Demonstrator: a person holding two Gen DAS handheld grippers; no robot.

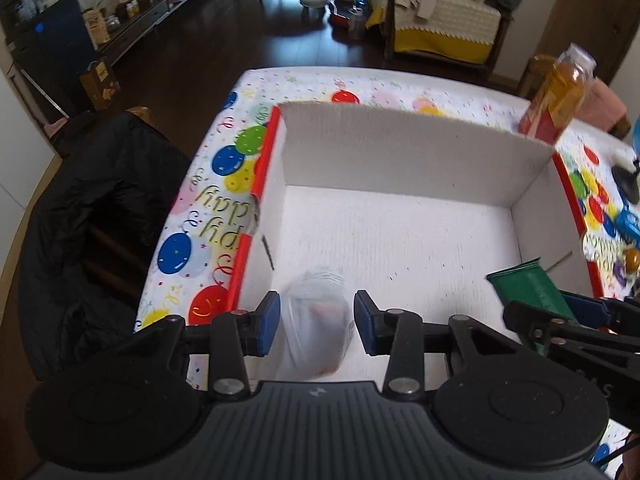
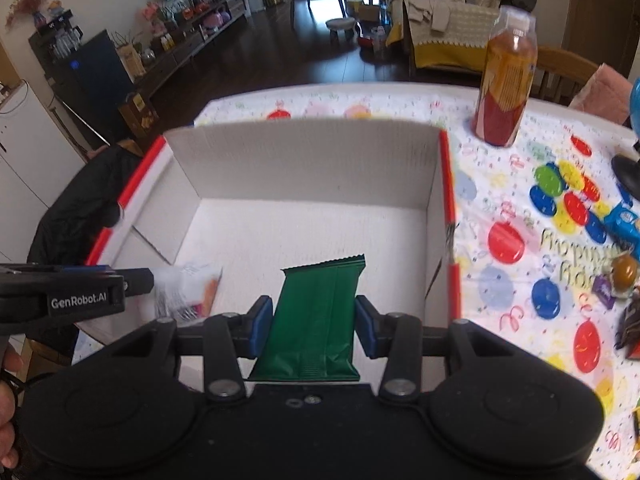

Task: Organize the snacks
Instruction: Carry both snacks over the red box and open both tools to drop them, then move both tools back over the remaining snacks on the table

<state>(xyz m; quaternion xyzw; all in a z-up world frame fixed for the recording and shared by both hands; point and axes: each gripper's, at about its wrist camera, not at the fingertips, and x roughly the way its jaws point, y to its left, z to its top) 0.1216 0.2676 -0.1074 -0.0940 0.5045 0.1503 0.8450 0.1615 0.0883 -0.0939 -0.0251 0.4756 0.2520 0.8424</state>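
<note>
A white cardboard box (image 1: pixel 400 148) with red rims stands open on the balloon-print tablecloth (image 1: pixel 208 184); its floor is bare. My left gripper (image 1: pixel 316 314) hangs over the box's near left part, shut on a clear plastic snack packet (image 1: pixel 316 344). The right wrist view shows the same gripper (image 2: pixel 146 280) and packet (image 2: pixel 188 292) from the side. My right gripper (image 2: pixel 314 326) is shut on a dark green snack packet (image 2: pixel 316 312), which sticks out forward over the box (image 2: pixel 304 160). In the left wrist view that green packet (image 1: pixel 528 286) and right gripper (image 1: pixel 558 308) appear at the right.
A bottle of orange drink (image 2: pixel 506 88) stands beyond the box's far right corner. Several wrapped snacks, one blue (image 2: pixel 622 220), lie on the cloth to the right. A black jacket (image 1: pixel 92 220) is draped on a chair left of the table. A person's hand (image 2: pixel 8 400) is at the left edge.
</note>
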